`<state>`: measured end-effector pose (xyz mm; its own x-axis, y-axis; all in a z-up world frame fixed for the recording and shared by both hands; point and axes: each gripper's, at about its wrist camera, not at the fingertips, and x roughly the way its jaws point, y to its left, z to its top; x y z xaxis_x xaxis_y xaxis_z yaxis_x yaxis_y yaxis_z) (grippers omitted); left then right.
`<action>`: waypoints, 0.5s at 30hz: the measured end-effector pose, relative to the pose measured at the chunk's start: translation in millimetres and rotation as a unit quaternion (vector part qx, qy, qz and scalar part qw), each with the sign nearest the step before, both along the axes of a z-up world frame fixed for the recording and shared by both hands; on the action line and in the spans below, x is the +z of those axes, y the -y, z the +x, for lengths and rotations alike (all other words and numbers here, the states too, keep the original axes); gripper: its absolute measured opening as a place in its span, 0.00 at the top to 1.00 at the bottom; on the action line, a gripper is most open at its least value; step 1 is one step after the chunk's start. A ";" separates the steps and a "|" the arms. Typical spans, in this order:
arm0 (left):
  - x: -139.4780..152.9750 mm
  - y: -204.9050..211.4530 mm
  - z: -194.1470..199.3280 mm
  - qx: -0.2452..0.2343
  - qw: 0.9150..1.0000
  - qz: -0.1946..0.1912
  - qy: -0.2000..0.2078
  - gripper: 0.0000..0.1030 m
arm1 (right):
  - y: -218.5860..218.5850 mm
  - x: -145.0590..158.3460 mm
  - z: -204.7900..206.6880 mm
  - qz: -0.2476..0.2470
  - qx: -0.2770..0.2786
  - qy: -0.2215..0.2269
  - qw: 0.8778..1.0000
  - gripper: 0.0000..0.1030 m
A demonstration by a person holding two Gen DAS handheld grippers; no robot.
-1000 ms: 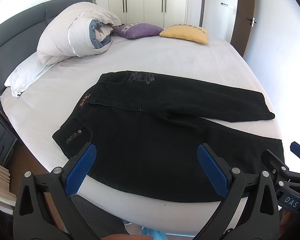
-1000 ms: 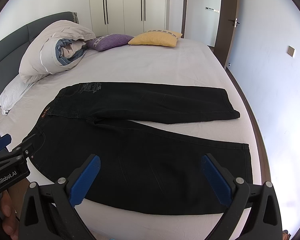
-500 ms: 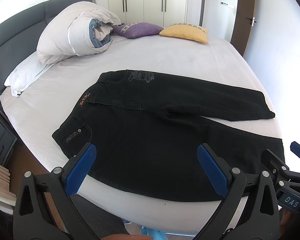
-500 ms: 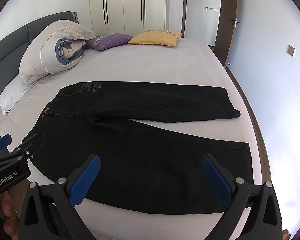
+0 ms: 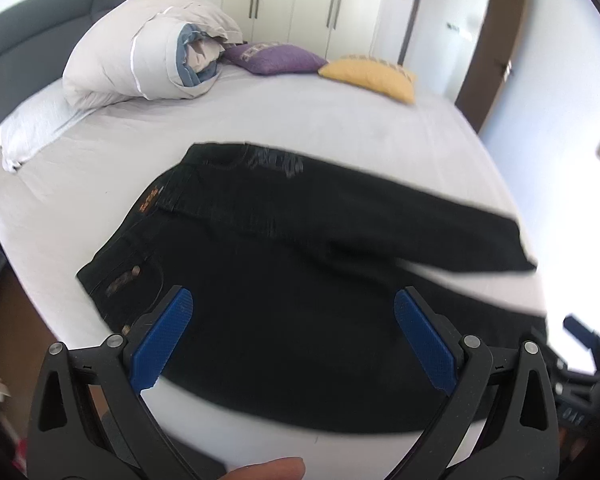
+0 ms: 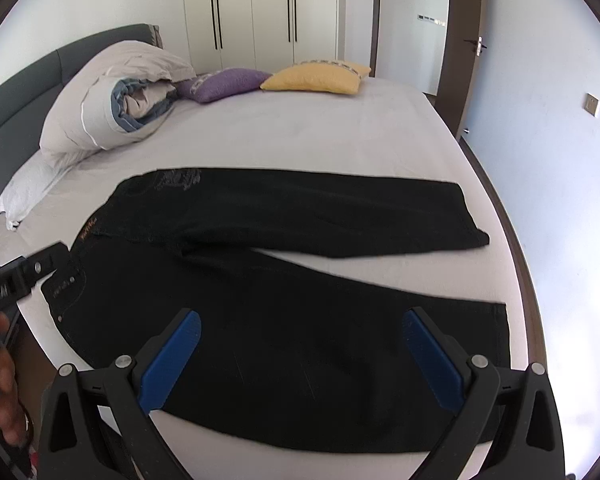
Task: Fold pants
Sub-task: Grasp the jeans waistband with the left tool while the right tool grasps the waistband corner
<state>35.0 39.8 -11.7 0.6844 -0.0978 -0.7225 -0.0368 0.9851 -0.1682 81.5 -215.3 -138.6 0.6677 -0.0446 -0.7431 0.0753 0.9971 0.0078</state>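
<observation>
Black pants [image 5: 284, 264] lie spread flat on the white bed [image 5: 100, 168], waist to the left, the two legs splayed apart toward the right. They also show in the right wrist view [image 6: 284, 304]. My left gripper [image 5: 292, 340] is open and empty, above the near leg close to the waist. My right gripper [image 6: 300, 356] is open and empty, above the near leg further toward the hem. The left gripper's body shows at the left edge of the right wrist view [image 6: 16, 280].
A rolled duvet [image 6: 112, 96], a white pillow [image 6: 28, 188], a purple cushion [image 6: 224, 84] and a yellow cushion [image 6: 320, 78] lie at the far side of the bed. A grey headboard [image 6: 16, 96] is on the left, wardrobes [image 6: 256, 12] behind, a wall on the right.
My left gripper has moved forward and to the left, closer over the waist end; its view is blurred by motion. My right gripper has moved slightly closer to the pants.
</observation>
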 end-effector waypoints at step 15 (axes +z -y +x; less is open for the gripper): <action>42.0 -78.8 186.8 0.037 0.977 -0.210 0.008 0.00 | 18.7 36.5 153.3 0.020 0.195 0.095 0.976 0.00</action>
<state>221.8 118.6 30.2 0.7115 -0.3335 -0.6185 -0.0991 0.8238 -0.5582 234.8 -233.9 -102.0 0.7536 0.2663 -0.6010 -0.3161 0.9484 0.0239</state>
